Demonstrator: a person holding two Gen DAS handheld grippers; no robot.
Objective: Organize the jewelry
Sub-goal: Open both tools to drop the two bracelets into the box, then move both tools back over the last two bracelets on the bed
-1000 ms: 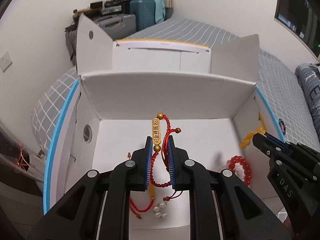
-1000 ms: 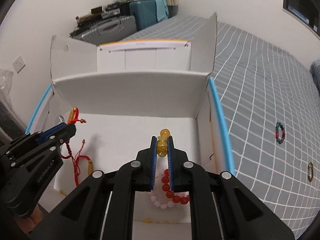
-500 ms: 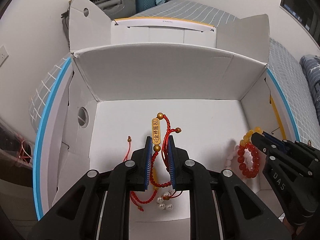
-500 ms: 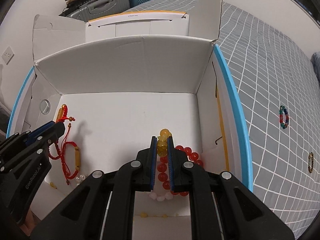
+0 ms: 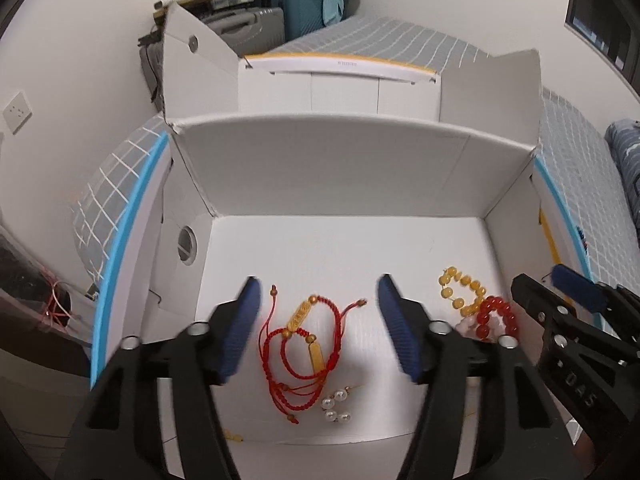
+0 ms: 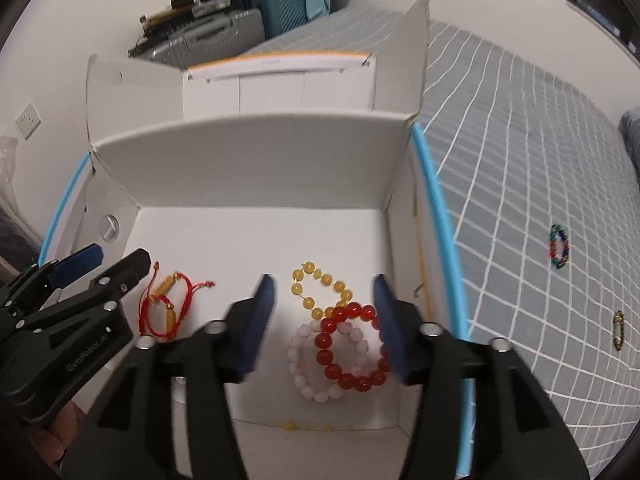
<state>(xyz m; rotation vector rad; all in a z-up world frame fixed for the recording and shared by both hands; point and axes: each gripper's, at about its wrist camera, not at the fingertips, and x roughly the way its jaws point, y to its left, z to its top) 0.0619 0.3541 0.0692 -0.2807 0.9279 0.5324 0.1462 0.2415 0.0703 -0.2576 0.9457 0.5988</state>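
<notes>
Where the red cord bracelets [image 5: 301, 354] lie on the floor of the white box [image 5: 340, 168], found between the blue pads of the left gripper [image 5: 316, 322] but touching neither; jaws opening, wide apart, holding nothing. Small pearls [image 5: 335, 405] noted just beside the cords. Amber [image 6: 320, 290], red [image 6: 346, 346] and pale pink [image 6: 310, 364] bead bracelets overlapping on the box floor between the pads of the right gripper [image 6: 324, 320]; jaws likewise opening, gripping nothing. Seen only from the right wrist: a multicoloured bracelet [image 6: 559, 246] and a dark one [image 6: 619, 330] on the grey checked bedspread [image 6: 520, 160], well apart from the box. Seen only from the left wrist: the pearls.
</notes>
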